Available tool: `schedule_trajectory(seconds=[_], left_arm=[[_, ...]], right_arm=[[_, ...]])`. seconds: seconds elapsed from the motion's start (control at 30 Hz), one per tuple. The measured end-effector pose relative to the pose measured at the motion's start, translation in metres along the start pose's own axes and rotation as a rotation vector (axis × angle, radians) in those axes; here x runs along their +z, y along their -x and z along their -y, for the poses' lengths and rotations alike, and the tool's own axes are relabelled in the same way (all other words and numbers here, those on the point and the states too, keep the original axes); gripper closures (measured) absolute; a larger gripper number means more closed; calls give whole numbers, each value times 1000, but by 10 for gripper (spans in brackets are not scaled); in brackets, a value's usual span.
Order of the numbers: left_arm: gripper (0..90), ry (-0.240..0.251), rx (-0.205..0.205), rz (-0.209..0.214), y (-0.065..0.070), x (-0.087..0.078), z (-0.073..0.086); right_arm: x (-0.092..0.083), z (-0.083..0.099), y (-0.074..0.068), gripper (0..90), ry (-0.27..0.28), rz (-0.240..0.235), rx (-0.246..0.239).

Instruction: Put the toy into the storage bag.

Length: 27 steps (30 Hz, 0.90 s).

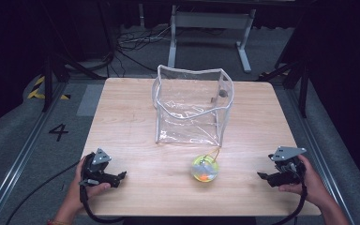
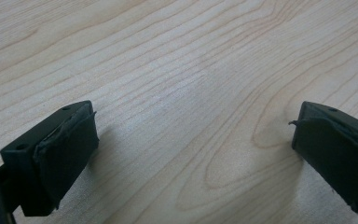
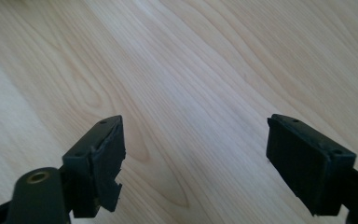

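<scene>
A clear plastic bag (image 1: 192, 104) with white edging stands open at the middle of the wooden table (image 1: 122, 122). In front of it lies a small clear ball (image 1: 205, 169) with yellow and orange inside and a thin loop on top. My left gripper (image 1: 122, 177) rests near the front left edge, held by a hand, and points right. Its jaws stand wide apart over bare wood, as the left gripper view (image 2: 193, 144) shows. My right gripper (image 1: 261, 176) is at the front right and points left toward the ball, apart from it. Its jaws (image 3: 193, 163) are open with nothing between them.
Beyond the table's far edge stand a white metal frame (image 1: 211, 21) and loose cables on the grey floor. Dark stands flank both far corners. A number four (image 1: 58, 131) is marked on the floor at the left.
</scene>
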<state>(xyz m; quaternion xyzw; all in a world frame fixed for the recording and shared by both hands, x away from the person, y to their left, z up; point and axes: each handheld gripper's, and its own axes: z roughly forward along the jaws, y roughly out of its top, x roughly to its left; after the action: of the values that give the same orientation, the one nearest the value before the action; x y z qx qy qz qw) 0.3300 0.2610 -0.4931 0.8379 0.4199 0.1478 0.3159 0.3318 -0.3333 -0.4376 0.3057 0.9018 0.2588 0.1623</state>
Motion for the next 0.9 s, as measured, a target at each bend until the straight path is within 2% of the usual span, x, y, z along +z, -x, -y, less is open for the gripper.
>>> schedule_trajectory(seconds=[0.1,0.33,0.4,0.47,0.53,0.67,0.77,0.9], left_arm=[[6,0,1,0,0,0,0],[5,-4,-3,0,0,0,0],[5,-3,-1,-1,0,0,0],[5,-3,-2,0,0,0,0],[6,-3,-4,0,1,0,0],[6,-4,-5,0,0,0,0],[6,-6,-3,4,0,0,0],[6,-7,-2,5,0,-1,0]], right_arm=[[-2,-17,-5,212,-17,-8,-37],[-7,-47,-9,212,-9,-29,-58],[-9,-52,-10,232,5,-24,-71],[-11,-59,-8,243,21,-51,-64],[-12,-63,-7,247,27,-56,-67],[-17,-81,-9,287,46,-69,-90],[-19,-93,-9,298,35,-84,-97],[-20,-104,-15,301,7,-93,-140]])
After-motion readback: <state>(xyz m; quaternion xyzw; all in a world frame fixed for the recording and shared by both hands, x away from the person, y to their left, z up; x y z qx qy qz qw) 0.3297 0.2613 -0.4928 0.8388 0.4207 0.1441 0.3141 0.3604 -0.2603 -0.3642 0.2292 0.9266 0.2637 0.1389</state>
